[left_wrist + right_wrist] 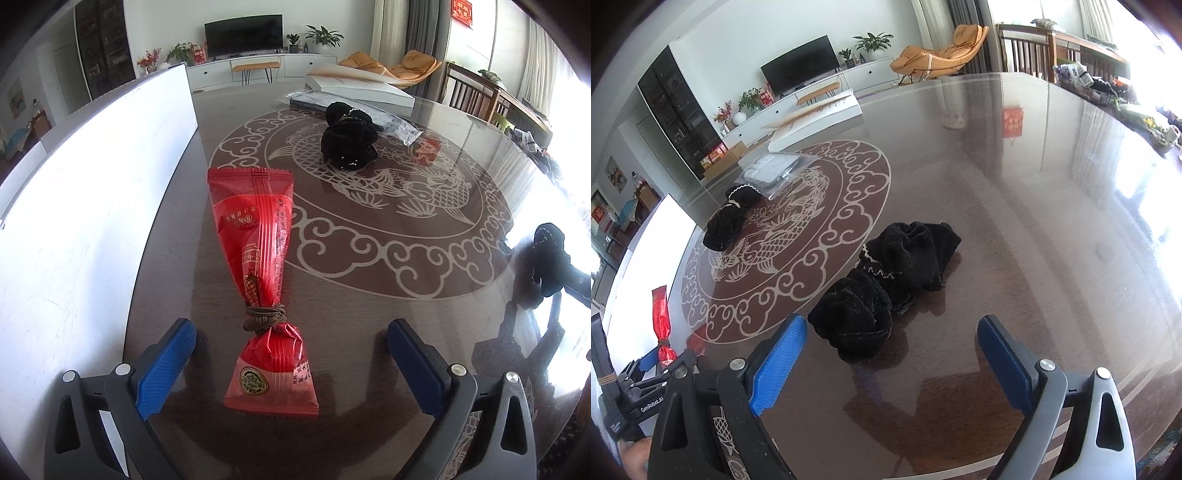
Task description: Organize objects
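Observation:
A red snack packet, tied near one end with a brown cord, lies flat on the dark patterned table. My left gripper is open around its tied end, and both blue pads stand well clear of it. In the right wrist view a crumpled black cloth lies just ahead of my right gripper, which is open with nothing pressed between its pads. A second black cloth bundle sits on the table's fish pattern, farther out. In that same view, the red packet shows at the far left.
A white board stands along the table's left side, close to the packet. At the far end lie a clear plastic bag and a flat white box. Clutter lines the far right edge.

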`<state>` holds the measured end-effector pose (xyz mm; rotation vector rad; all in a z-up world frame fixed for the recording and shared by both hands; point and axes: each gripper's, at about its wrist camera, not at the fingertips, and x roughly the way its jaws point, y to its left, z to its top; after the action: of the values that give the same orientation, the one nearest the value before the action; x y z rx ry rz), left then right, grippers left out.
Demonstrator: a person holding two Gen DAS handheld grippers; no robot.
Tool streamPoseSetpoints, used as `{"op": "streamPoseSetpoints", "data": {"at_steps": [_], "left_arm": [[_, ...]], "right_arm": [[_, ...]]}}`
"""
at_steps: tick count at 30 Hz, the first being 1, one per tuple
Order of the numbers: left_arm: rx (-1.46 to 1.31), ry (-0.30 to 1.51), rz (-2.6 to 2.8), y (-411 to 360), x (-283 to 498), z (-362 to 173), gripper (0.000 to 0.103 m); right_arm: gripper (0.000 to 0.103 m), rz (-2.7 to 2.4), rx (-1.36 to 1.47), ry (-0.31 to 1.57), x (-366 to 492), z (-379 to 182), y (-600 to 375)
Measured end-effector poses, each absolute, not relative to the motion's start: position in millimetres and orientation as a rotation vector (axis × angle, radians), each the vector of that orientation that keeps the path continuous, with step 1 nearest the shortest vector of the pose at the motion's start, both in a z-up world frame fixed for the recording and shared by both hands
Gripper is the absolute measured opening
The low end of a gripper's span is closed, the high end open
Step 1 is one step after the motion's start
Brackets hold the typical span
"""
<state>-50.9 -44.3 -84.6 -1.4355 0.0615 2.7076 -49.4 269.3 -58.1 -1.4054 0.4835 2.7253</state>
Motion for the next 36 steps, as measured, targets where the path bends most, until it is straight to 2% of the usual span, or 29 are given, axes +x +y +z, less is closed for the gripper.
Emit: {"op": "streamPoseSetpoints", "data": {"at_steps": [12, 18, 22, 36], "left_arm": [[-1.435, 0.062, 2.708, -45, -50, -84, 0.103], [-1.435, 0.062, 2.708, -45, -50, -84, 0.103], [-1.435, 0.062, 2.708, -45, -50, -85, 0.103], [-1.435, 0.062, 2.708, -45, -50, -84, 0.103]], "right_arm": [[0.096, 2.808, -1.477, 0.375, -67, -63, 243], [0.096, 2.889, -1.494, 0.037, -78, -61, 208], [0.096, 2.887, -1.5, -0.076, -75, -65, 198], [0.103, 2.855, -1.509, -0.093, -72, -76, 190]]}}
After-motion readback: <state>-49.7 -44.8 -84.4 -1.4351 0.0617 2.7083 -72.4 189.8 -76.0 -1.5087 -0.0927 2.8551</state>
